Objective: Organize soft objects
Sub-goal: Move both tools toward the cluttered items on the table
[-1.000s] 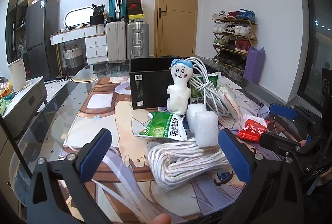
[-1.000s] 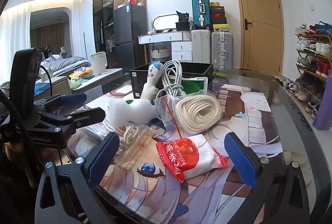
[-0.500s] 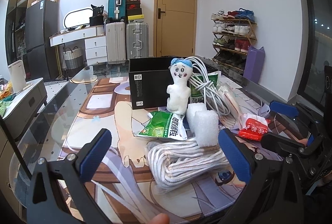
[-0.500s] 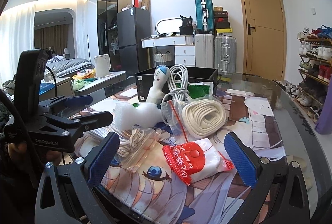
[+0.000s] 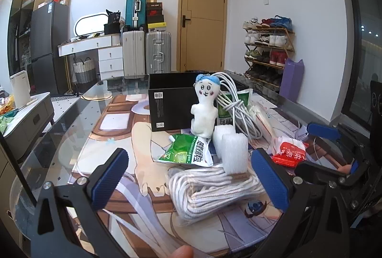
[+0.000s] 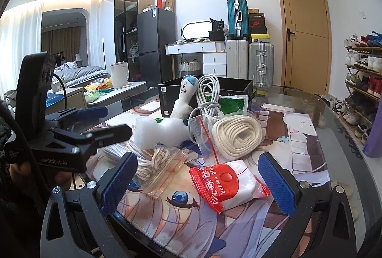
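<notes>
Jaws apart; red packet rt-view centre.

Glass table bears printed mat, seemingly cloth.

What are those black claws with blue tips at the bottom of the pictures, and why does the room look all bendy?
Those claws are grabbing tools. A person holds one in each hand, and each carries a small camera with a round lens that bends the room.

One picture looks out along the left gripper, the other along the right gripper. Each tool also shows from the side in the other's picture. Both are open and hold nothing.

On the glass table with a cartoon mat lie soft things: a white plush doll with blue hair, a bundle of white striped rope, white foam blocks, a green snack packet, a coiled white cable, a cream rope coil in a clear bag and a red and white packet. Behind them stands an open black box.
</notes>
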The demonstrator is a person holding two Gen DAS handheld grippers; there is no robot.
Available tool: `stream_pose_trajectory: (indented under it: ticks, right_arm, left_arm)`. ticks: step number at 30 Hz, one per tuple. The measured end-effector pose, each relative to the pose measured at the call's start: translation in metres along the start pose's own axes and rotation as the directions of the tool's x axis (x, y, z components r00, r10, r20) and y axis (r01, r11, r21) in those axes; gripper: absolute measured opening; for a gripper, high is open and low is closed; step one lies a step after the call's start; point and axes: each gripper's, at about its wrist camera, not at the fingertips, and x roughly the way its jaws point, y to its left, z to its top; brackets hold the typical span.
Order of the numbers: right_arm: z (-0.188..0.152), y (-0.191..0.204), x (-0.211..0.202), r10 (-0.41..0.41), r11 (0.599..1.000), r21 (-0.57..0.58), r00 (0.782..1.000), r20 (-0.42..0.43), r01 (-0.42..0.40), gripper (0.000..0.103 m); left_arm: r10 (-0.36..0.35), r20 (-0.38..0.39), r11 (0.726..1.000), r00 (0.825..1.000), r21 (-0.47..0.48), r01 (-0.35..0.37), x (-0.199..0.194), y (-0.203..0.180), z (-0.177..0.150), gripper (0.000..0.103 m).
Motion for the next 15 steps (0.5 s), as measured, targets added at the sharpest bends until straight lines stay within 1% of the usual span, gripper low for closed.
stream_pose_trajectory:
  ticks: [7,15]
  right_arm:
    - [0.0005,-0.0003,-0.0007,-0.001,1.000,-0.003,1.000,0.000,0.001,0.103]
    - [0.0011,-0.0006,-0.0009,0.002,1.000,-0.008,1.000,0.005,-0.002,0.103]
  left_arm:
    - [-0.004,-0.002,1.000,1.000,0.002,0.004,0.0005,0.0002,0.0010,0.103]
    - [-0.003,0.018,1.000,1.000,-0.010,0.003,-0.0017,0.0019,0.0018,0.103]
